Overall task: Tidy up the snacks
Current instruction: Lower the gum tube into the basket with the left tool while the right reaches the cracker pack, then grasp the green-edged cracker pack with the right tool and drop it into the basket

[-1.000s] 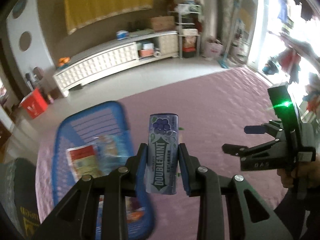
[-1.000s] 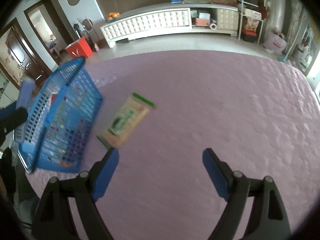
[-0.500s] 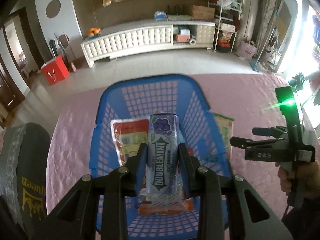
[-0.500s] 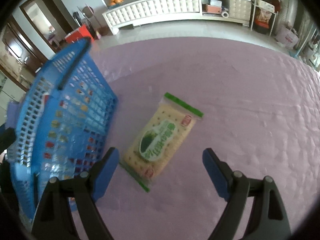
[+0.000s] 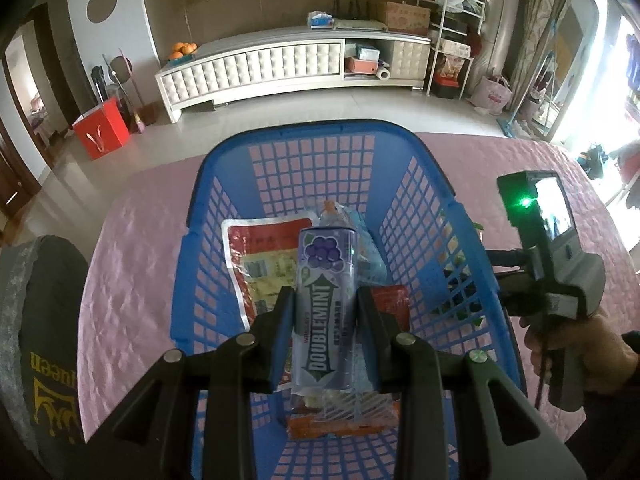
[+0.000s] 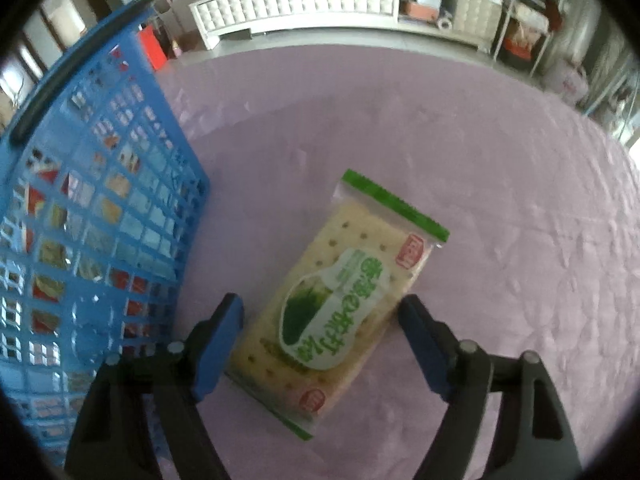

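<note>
My left gripper (image 5: 323, 312) is shut on a purple Doublemint gum tin (image 5: 325, 304) and holds it upright over the blue plastic basket (image 5: 436, 184). Several snack packets lie in the basket, among them a red and silver one (image 5: 260, 256). My right gripper (image 6: 322, 338) is open, its blue pads either side of a green-and-cream cracker packet (image 6: 340, 300) that lies on the pink quilted cover right of the basket (image 6: 100, 208). The right gripper's body also shows in the left wrist view (image 5: 552, 264).
The pink quilted cover (image 6: 500, 200) spreads wide to the right of the packet. A grey cushion (image 5: 36, 340) sits left of the basket. A white cabinet (image 5: 280, 68) and a red bag (image 5: 102, 130) stand on the floor beyond.
My left gripper has swung left with the tin from beside the basket to above its middle. My right gripper has moved forward and down until its open pads flank the cracker packet.
</note>
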